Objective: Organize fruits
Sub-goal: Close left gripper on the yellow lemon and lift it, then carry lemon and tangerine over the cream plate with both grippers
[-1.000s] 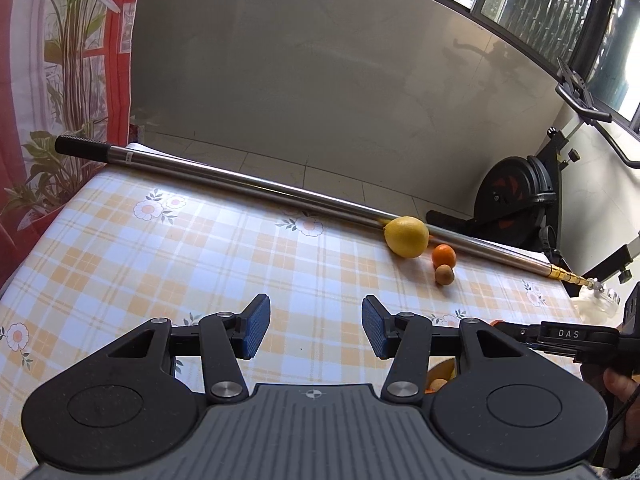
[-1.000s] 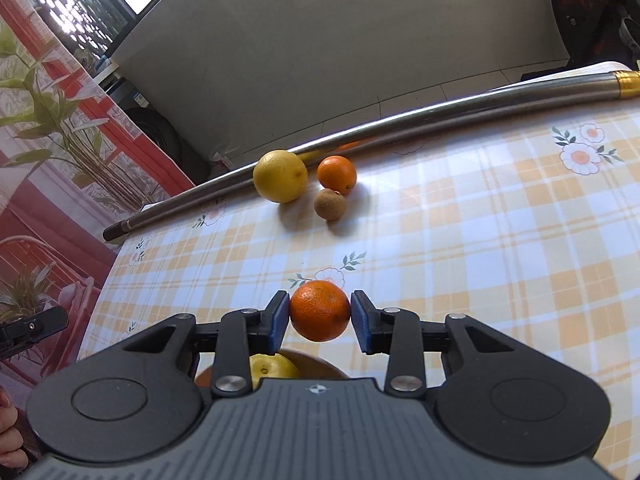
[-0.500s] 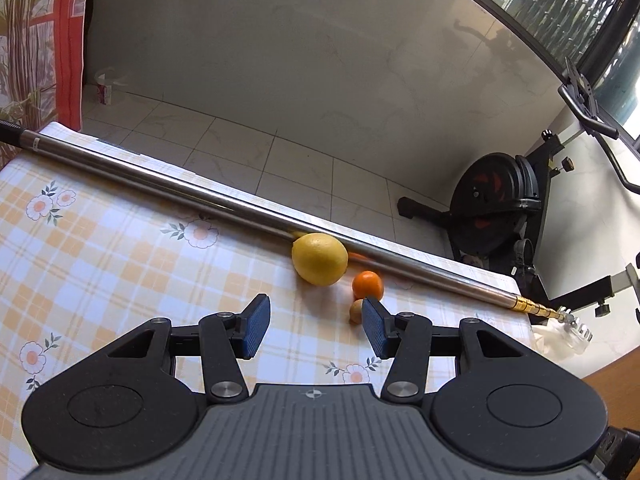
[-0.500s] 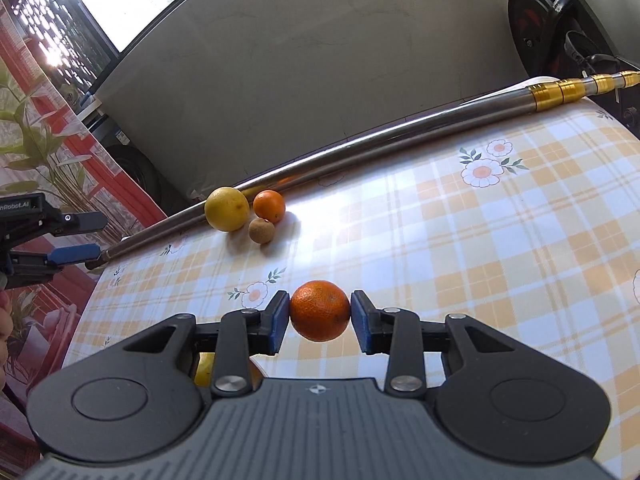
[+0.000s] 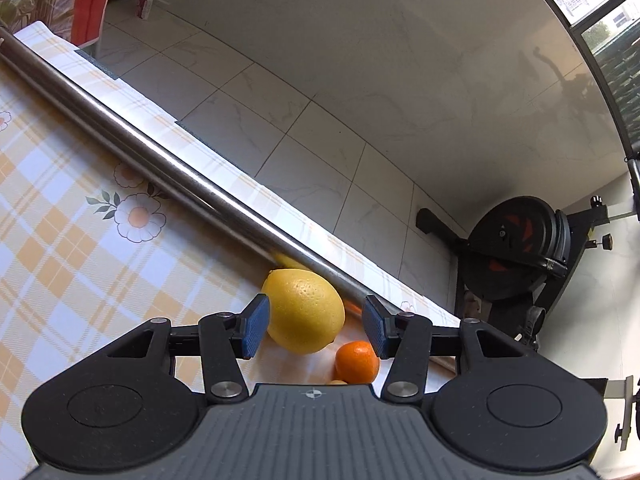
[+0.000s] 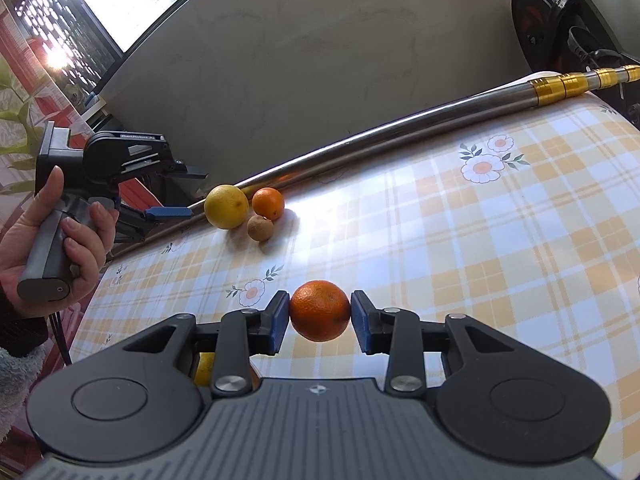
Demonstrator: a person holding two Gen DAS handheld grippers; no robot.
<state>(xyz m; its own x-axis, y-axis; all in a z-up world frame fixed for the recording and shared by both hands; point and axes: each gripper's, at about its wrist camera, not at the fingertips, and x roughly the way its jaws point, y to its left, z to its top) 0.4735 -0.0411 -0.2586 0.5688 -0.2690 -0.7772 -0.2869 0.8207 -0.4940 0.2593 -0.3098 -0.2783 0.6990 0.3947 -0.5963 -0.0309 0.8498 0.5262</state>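
At the left, the left gripper [image 6: 170, 213] is held by a hand [image 6: 60, 236] just beside the lemon [image 6: 226, 206], its jaws spread and empty. The lemon, a small orange [image 6: 268, 203] and a brown fruit [image 6: 260, 228] are clustered against the metal pole [image 6: 400, 136] along the table's far edge. Open checked tablecloth [image 6: 500, 248] is seen rightward. A larger orange [image 6: 320, 311] is pinched by the right gripper [image 6: 320, 322] above the cloth.
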